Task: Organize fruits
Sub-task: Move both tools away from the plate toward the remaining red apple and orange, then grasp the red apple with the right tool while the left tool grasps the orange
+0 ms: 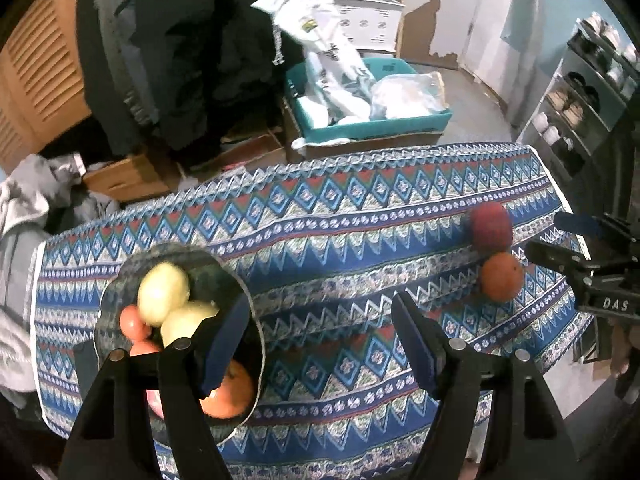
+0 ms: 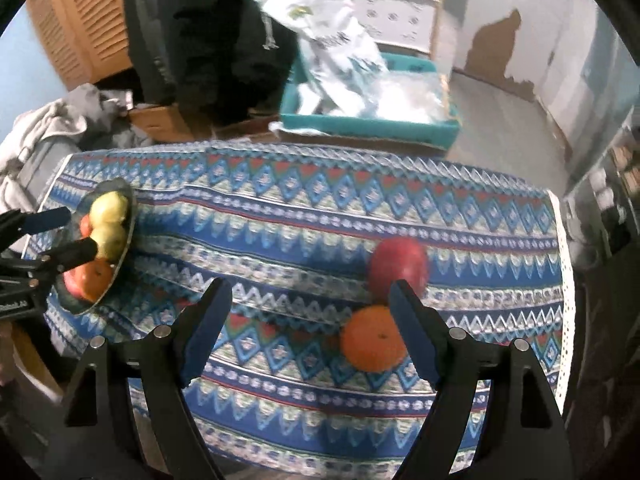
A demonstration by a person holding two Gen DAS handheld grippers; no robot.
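Observation:
A dark glass bowl (image 1: 120, 280) on the left of the patterned tablecloth (image 1: 340, 240) holds two yellow fruits (image 1: 163, 294), an orange (image 1: 230, 396) and some red ones. My left gripper (image 1: 320, 320) hovers open and empty at the bowl's right rim, its left finger over the bowl. A red apple (image 2: 398, 266) and an orange (image 2: 372, 338) lie touching on the right of the cloth. My right gripper (image 2: 310, 304) is open above them, its right finger overlapping the orange, pads not pressing. The bowl (image 2: 76, 304) and left gripper (image 2: 80, 230) show at the left edge of the right wrist view.
Beyond the table's far edge stand a teal crate (image 1: 372, 124) of plastic bags, cardboard boxes and hanging dark clothing (image 1: 180, 60). A shelf of shoes (image 1: 580, 100) is at the right, a heap of grey clothes (image 1: 24, 208) at the left.

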